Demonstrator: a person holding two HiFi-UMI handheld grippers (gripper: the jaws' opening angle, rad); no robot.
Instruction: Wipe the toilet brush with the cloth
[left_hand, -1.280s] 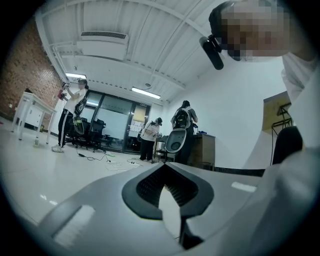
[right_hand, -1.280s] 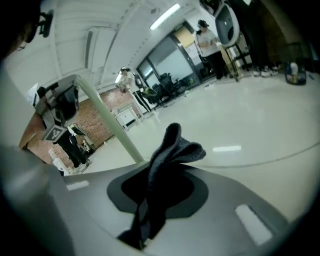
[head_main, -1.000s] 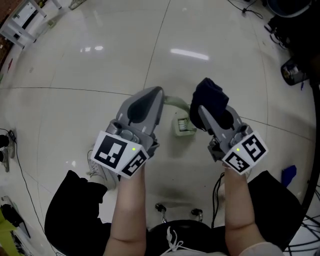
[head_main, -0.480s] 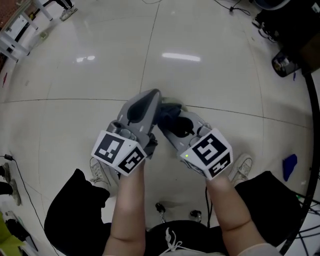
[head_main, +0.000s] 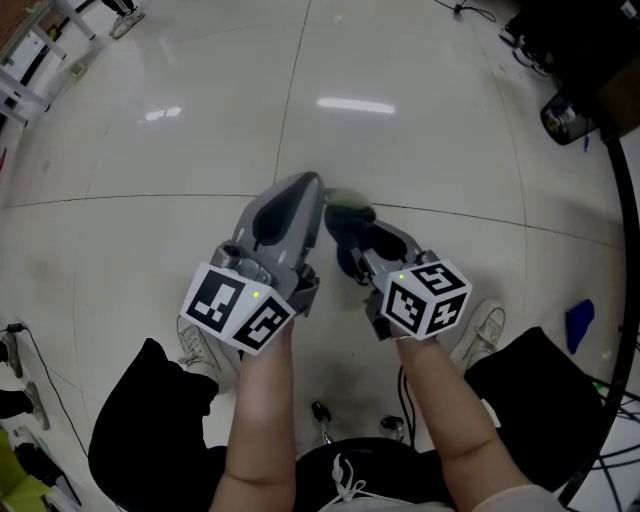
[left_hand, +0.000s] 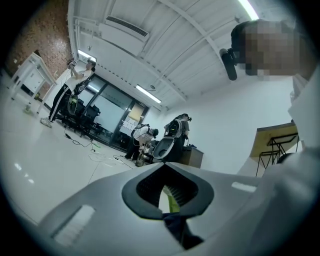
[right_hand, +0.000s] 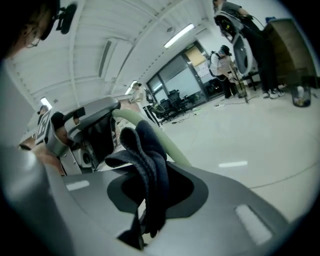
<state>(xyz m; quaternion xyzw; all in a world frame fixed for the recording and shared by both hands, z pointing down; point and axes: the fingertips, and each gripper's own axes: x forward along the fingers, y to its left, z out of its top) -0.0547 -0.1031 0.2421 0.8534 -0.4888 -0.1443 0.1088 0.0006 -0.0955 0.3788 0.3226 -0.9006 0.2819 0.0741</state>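
Your left gripper (head_main: 300, 200) hangs over the pale tiled floor (head_main: 150, 140) with its marker cube (head_main: 240, 305) turned toward you. Its jaws are closed on the brush (right_hand: 166, 143): the left gripper view shows a thin strip of pale green handle pinched between the ribbed pads (left_hand: 149, 186). From that grip the handle runs rightward as a curved green bar. In the head view it shows only as a blurred green patch just beyond the two gripper tips, and the brush's head is not visible in any view. The cloth (right_hand: 150, 165), dark blue and bunched into thick folds, lies against the near side of the handle, right beside the left gripper's tip. Your right gripper (head_main: 362, 245) has its jaws closed on that cloth. In the right gripper view the fabric fills the gap between them, rises above the jaws in a rounded wad and hangs down in a loose tail below. The two grippers sit close together, tips nearly meeting and angled toward each other, in front of your body. Down on the floor, your shoes (head_main: 487, 328) show on either side of your forearms, and a small blue thing (head_main: 578, 328) lies farther right.
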